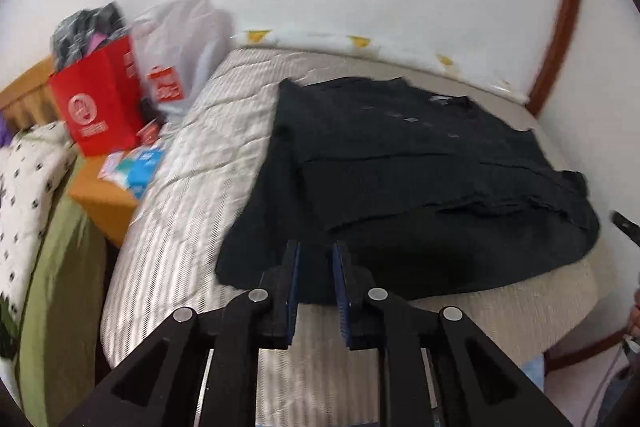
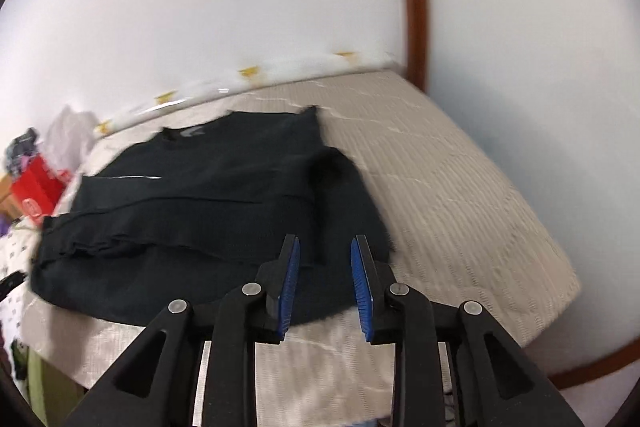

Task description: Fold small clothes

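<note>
Blue-padded fingers of the left gripper stand a narrow gap apart with nothing between them, poised just above the near hem of the black sweater. In the right wrist view the right gripper is parted wider, likewise empty, over the hem toward the garment's 5 o'clock corner.

That sweater lies face up on the striped mattress, collar at 12 o'clock by the wall, bottom hem at 6 o'clock near the bed edge. Both sides look already turned inward, since layered edges run across the body, though motion blur makes the layers hard to count.

Judging from this, the step in hand is taking the hem to fold it up toward the collar. To do it well, each gripper should come down on its own hem corner, the left toward 7 o'clock and the right toward 5 o'clock, and bite through every layer, not only the top one. The left jaws probably need to open more before descending. Lift both corners together and level, carry them toward 12 o'clock, and lay the hem square on the shoulders so the tucked sides do not slip out.

Clear of the work, a red paper bag and a white plastic bag sit at 10 o'clock beyond the mattress.
</note>
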`<state>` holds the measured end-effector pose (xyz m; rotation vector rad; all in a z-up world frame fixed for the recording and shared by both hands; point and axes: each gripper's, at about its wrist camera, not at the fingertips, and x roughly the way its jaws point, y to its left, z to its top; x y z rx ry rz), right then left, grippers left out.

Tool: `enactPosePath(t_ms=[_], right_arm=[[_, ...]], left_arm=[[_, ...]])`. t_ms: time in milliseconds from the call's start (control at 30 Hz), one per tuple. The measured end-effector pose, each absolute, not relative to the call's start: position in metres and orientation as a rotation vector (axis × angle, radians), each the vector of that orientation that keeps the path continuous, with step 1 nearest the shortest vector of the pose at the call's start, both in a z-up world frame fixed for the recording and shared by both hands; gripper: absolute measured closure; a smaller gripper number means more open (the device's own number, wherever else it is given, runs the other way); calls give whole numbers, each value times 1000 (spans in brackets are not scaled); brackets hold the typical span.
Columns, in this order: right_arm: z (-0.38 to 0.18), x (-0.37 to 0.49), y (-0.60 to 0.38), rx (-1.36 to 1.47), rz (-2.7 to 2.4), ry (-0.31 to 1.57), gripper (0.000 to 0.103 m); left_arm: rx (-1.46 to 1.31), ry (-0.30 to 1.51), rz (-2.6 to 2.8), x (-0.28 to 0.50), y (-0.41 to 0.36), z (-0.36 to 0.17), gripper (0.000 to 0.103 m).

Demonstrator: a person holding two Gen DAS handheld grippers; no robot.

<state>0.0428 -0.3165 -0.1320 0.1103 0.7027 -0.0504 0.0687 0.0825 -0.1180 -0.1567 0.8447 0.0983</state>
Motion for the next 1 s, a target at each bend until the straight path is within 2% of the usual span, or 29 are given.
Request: enactPosePath(t_ms=[233,400,633,1000], right_arm=[[-168,76,-259,77,129,819,77],[-190,92,-259,122,122,865,77],[-196,101,-257,116,108,859,81],[-185,134,-253,65,52,854,84]], left_arm=[[-185,903,12,91,61,-139,86],[-178,943,-7,101,56,-156,86],[-242,970,9,118,63,-169,86],[-231,961,-2,139,66,-157,86]])
